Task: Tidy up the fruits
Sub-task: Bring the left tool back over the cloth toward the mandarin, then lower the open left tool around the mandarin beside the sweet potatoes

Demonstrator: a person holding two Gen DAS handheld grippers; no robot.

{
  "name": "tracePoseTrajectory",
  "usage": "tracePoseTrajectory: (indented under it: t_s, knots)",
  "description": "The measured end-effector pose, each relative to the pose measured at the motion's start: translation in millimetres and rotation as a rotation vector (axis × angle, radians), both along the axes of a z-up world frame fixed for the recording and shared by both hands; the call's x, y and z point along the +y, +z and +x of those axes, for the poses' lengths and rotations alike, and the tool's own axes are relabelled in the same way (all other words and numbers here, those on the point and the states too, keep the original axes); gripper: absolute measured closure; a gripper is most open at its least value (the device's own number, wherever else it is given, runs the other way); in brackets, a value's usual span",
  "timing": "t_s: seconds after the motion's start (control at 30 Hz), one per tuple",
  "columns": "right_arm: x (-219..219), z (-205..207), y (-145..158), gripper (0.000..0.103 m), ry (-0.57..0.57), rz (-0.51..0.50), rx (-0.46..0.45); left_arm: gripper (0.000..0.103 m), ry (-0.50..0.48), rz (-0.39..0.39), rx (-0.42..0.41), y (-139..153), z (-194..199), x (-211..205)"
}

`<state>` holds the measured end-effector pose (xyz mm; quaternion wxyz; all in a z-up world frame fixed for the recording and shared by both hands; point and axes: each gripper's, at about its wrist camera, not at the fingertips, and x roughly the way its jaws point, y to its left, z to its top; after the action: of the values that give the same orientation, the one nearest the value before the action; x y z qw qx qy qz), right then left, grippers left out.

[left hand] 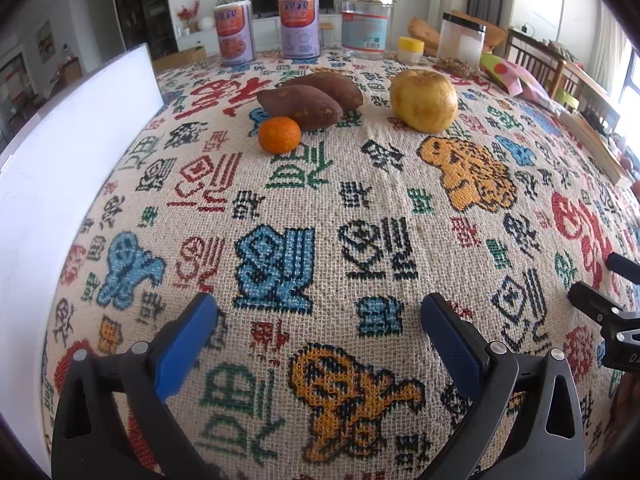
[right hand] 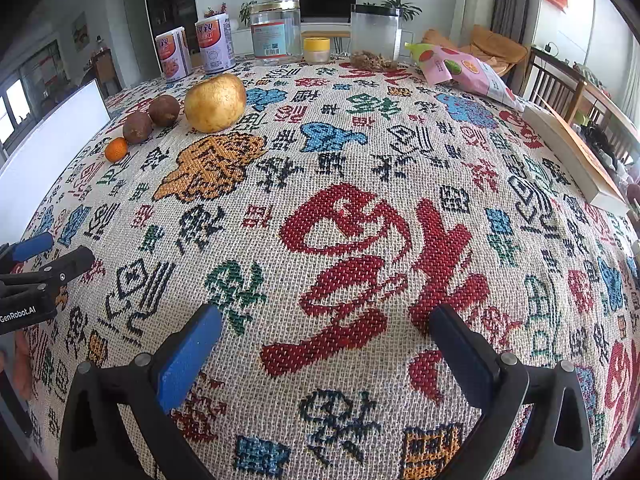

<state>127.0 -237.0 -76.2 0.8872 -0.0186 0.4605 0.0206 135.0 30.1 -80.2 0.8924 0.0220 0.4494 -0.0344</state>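
On the patterned tablecloth (left hand: 320, 200) a small orange mandarin (left hand: 279, 135) lies in front of two brown sweet potatoes (left hand: 300, 105), with a big yellow pomelo (left hand: 424, 100) to their right. In the right wrist view the mandarin (right hand: 116, 149), sweet potatoes (right hand: 137, 127) and pomelo (right hand: 215, 102) sit far left. My left gripper (left hand: 318, 308) is open and empty, low over the cloth, well short of the fruit. My right gripper (right hand: 326, 320) is open and empty to its right. Each gripper shows at the other view's edge.
A white tray (left hand: 60, 184) stands along the left edge. At the back are two cans (left hand: 234, 34), a clear jar (left hand: 365, 26), a yellow-lidded pot (left hand: 411, 50), a black-lidded jar (left hand: 460, 42) and a pink snack bag (right hand: 464, 70). A book (right hand: 576, 156) lies right.
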Motion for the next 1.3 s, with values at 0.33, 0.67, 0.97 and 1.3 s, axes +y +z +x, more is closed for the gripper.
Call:
tracePoseTrajectory:
  t_s: [0.33, 0.67, 0.97, 1.3]
  knots:
    - [-0.2, 0.0, 0.2, 0.000, 0.000, 0.000, 0.000, 0.002, -0.077, -0.107, 0.034, 12.0, 16.2, 22.1]
    - [-0.4, -0.2, 0.2, 0.000, 0.000, 0.001, 0.001, 0.022, -0.034, -0.108, -0.028, 17.8, 114.3, 33.1]
    - [-0.2, 0.0, 0.2, 0.000, 0.000, 0.001, 0.001, 0.074, -0.063, -0.155, -0.038, 13.0, 106.8, 42.2]
    - [-0.2, 0.1, 0.1, 0.000, -0.001, 0.001, 0.001, 0.073, -0.100, -0.171, -0.005, 26.4, 5.7, 44.3]
